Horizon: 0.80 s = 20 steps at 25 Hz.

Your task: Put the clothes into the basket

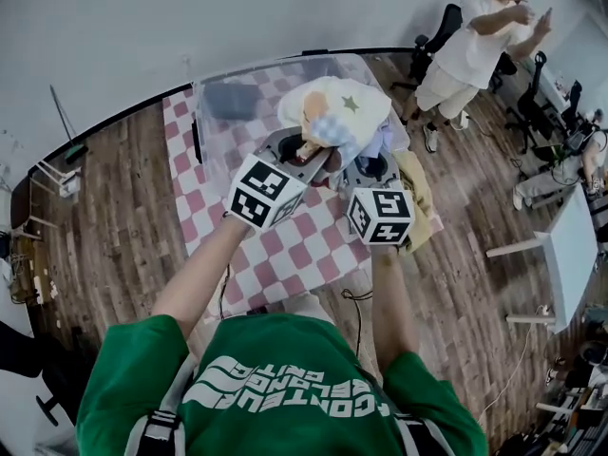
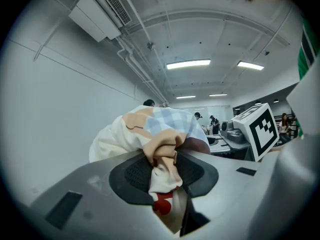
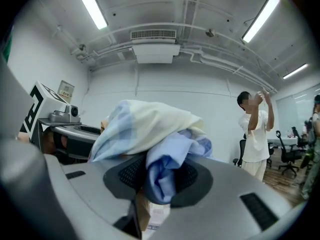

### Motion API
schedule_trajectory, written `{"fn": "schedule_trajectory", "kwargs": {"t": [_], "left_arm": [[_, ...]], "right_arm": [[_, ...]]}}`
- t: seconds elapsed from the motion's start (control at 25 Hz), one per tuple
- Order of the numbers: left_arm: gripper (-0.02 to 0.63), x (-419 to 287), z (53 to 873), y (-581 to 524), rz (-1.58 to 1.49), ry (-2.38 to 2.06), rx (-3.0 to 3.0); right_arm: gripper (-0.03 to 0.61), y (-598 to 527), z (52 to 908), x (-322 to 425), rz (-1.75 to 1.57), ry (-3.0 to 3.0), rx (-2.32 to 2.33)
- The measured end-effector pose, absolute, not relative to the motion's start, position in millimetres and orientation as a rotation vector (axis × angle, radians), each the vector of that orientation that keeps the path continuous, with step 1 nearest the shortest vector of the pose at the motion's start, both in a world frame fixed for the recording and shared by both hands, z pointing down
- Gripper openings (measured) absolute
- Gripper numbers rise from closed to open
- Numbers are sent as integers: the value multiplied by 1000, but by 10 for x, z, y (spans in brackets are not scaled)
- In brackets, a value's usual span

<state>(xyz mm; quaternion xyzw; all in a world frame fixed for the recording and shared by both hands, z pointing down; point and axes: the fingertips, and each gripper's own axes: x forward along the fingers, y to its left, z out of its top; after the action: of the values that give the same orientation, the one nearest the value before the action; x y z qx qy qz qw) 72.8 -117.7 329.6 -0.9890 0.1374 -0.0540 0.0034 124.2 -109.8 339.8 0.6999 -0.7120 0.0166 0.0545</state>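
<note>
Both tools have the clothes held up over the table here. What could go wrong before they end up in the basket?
1. The left tool and right tool each pinch only a small fold of the clothes, so the bundle could slip free.
2. The bundle seems to hang over the right part of the basket, so a loose piece might drop onto the checked cloth outside it.

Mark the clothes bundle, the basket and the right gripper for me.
clothes bundle (image 1: pixel 334 112), head view, cream top of the bunched fabric.
basket (image 1: pixel 211 122), head view, its clear left wall.
right gripper (image 3: pixel 159 180), right gripper view, midway between its fingertips, where they pinch the bundle.
</note>
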Motion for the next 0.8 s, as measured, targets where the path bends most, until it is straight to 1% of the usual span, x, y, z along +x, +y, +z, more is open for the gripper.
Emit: {"fn": "schedule_trajectory", "kwargs": {"t": [0.44,0.8], "left_arm": [[115,537,3291,-2116,-186,732,-3057],[115,671,3818,-2598,-310,842,-3103]], "right_arm": [[123,-2134,3385,1050,30,-2348,1886],[123,-2618,3896,1167,125,-2354,1743]]}}
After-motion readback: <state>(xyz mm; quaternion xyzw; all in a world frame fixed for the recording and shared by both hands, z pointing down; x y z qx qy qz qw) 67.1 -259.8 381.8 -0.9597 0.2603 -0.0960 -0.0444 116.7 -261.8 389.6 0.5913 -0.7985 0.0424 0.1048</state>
